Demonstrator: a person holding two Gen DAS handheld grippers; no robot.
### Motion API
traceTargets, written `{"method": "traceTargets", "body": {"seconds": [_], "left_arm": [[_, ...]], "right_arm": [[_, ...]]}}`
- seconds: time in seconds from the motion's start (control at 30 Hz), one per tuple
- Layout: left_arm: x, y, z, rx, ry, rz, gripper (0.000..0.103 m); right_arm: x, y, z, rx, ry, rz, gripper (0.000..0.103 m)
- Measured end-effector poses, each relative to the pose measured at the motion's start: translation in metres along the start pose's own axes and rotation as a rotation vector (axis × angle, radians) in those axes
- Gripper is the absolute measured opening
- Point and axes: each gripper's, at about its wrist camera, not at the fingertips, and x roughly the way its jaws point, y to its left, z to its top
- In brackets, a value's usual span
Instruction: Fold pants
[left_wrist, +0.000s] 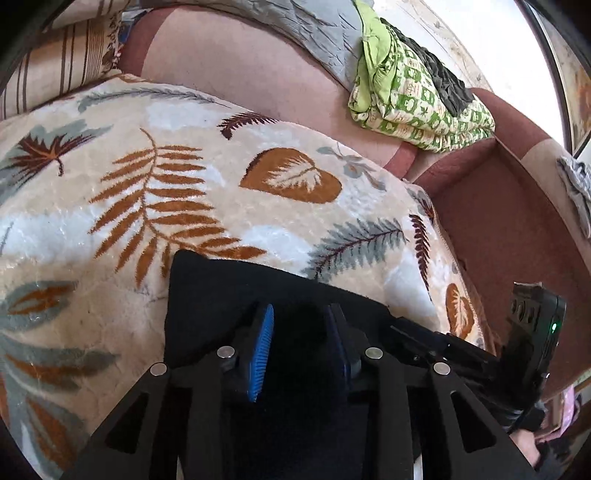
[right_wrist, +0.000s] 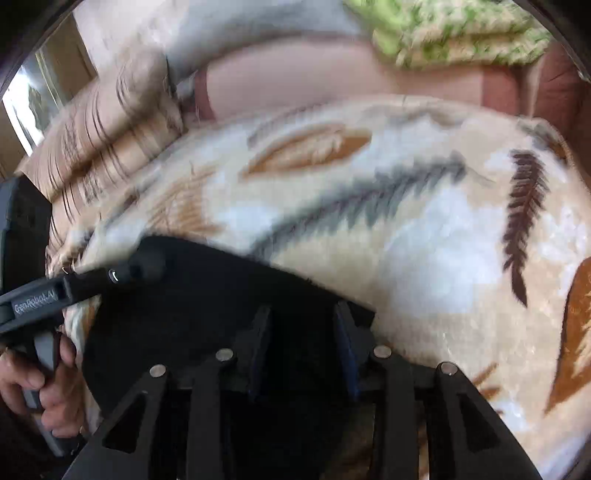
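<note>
Two claws over one pair of black pants (left_wrist: 229, 295) on the leaf-print blanket (left_wrist: 184, 184): left claw (left_wrist: 301, 325) and right claw (right_wrist: 303, 328) each clench black cloth.

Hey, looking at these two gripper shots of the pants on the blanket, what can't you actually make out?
- Pants: the lower part is hidden under the left gripper and cut off by the bottom edge; how far the fold has got is unclear.
- Right gripper: black fingers on black cloth, right wrist view; grip unreadable.
- Green bedding: blurred in the right wrist view.
- Dark thing on the bedding: too small to identify.
</note>
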Motion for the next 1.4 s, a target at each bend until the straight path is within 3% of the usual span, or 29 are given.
{"method": "traceTargets", "body": {"seconds": [0.07, 0.2, 0.27, 0.33, 0.4, 0.47, 0.53, 0.57, 0.6, 0.63, 0.67, 0.7, 0.73, 0.77, 0.9, 1.4], "left_arm": [[0.0, -0.006, -0.002, 0.021, -0.005, 0.022, 0.032], [-0.004, -0.024, -0.006, 0.107, -0.022, 0.065, 0.045], [-0.011, -0.035, -0.009, 0.154, -0.046, 0.105, 0.044], [-0.029, -0.047, -0.016, 0.19, -0.096, 0.134, 0.044], [-0.048, -0.054, -0.024, 0.203, -0.144, 0.177, 0.044], [-0.063, -0.058, -0.034, 0.187, -0.167, 0.219, 0.044], [-0.059, -0.061, -0.045, 0.188, -0.114, 0.255, 0.044], [-0.052, -0.061, -0.049, 0.192, -0.074, 0.266, 0.044], [-0.035, -0.056, -0.053, 0.182, 0.019, 0.275, 0.044], [-0.028, -0.052, -0.053, 0.175, 0.051, 0.295, 0.045], [-0.026, -0.05, -0.053, 0.172, 0.053, 0.303, 0.046], [-0.026, -0.05, -0.053, 0.166, 0.053, 0.295, 0.046], [-0.027, -0.051, -0.055, 0.163, 0.051, 0.292, 0.047], [-0.028, -0.052, -0.056, 0.167, 0.05, 0.294, 0.047], [-0.026, -0.053, -0.055, 0.175, 0.049, 0.299, 0.047], [-0.019, -0.043, -0.045, 0.164, 0.054, 0.28, 0.05]], "right_arm": [[-0.003, 0.003, 0.001, 0.012, 0.007, -0.008, 0.036], [0.001, 0.001, 0.004, 0.023, 0.038, -0.025, 0.038], [-0.006, -0.001, 0.009, 0.046, 0.058, -0.04, 0.038], [-0.033, 0.008, 0.008, 0.067, 0.005, -0.109, 0.04], [-0.06, 0.023, -0.007, 0.026, -0.059, -0.122, 0.042], [-0.077, 0.04, -0.024, -0.024, -0.097, -0.116, 0.053], [-0.076, 0.051, -0.042, -0.079, -0.079, -0.122, 0.053], [-0.061, 0.051, -0.052, -0.101, -0.015, -0.123, 0.053], [-0.045, 0.047, -0.061, -0.1, 0.048, -0.122, 0.054], [-0.04, 0.043, -0.068, -0.112, 0.026, -0.129, 0.058], [-0.04, 0.042, -0.069, -0.12, -0.002, -0.137, 0.072], [-0.033, 0.033, -0.07, -0.074, 0.046, -0.139, 0.083], [-0.027, 0.017, -0.071, 0.043, 0.072, -0.077, 0.092], [-0.028, 0.008, -0.071, 0.094, 0.055, -0.037, 0.094], [-0.028, 0.018, -0.072, 0.026, 0.028, -0.073, 0.093], [-0.029, 0.018, -0.079, 0.035, -0.019, -0.056, 0.096]]}}
